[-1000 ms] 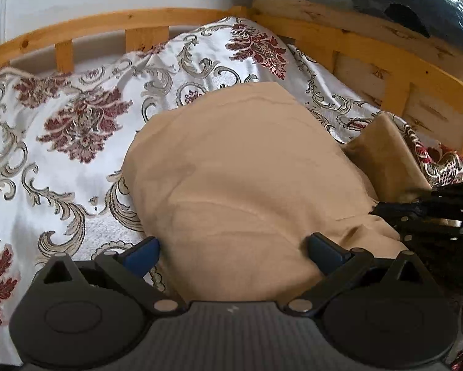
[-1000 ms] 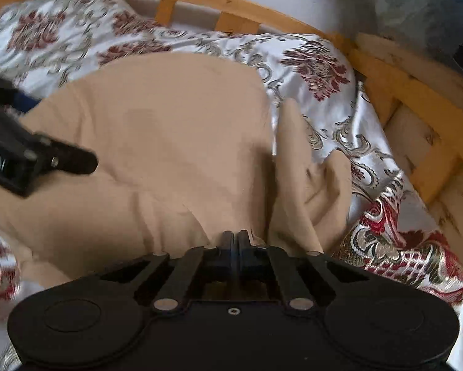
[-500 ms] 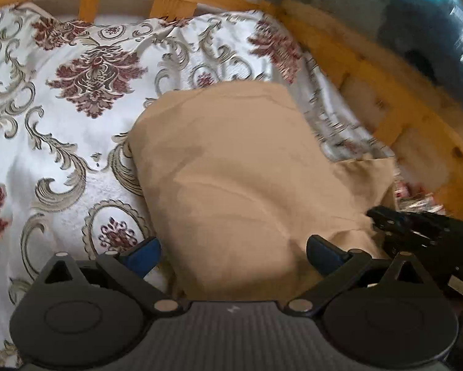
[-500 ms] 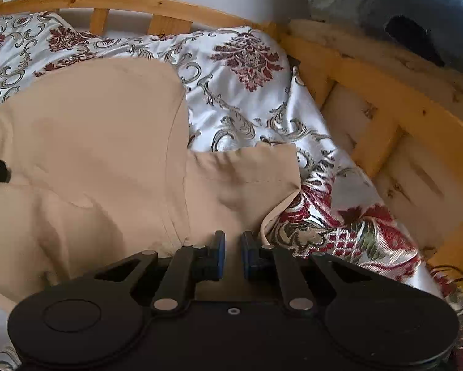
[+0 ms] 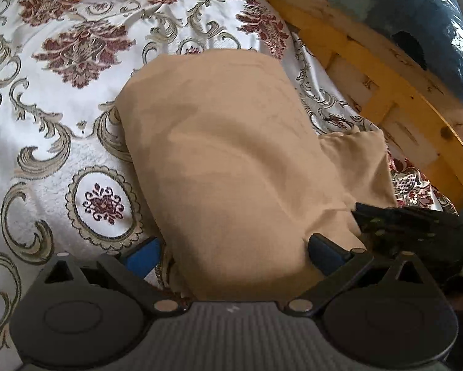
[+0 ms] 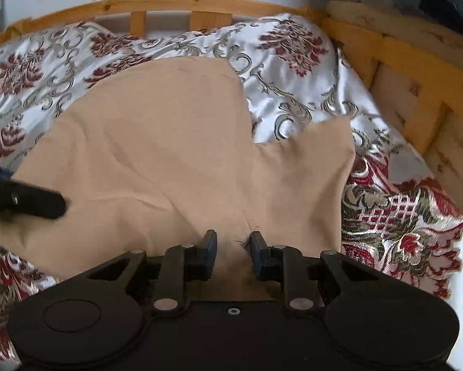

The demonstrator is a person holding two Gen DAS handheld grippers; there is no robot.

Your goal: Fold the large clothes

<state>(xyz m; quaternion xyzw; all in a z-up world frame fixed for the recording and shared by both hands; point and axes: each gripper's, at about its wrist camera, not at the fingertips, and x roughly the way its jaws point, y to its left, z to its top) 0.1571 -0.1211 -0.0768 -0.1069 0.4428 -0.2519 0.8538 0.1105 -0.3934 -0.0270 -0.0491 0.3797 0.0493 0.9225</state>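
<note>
— Where do we find the plain tan cloth garment [image 5: 231, 154]?
— Spread on the floral satin bedspread [image 5: 61, 123]. Our left tool [image 5: 231, 253] straddles its near edge, jaws wide; our right tool [image 6: 233, 247] stands parted, empty.

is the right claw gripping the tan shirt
Apart. The right wrist view shows the right claw open, bare tan shirt visible between its fingers, nothing pinched.

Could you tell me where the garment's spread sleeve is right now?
In the right wrist view the sleeve lies flat right of centre on the floral bedspread, beside the wooden bed rail.
</note>
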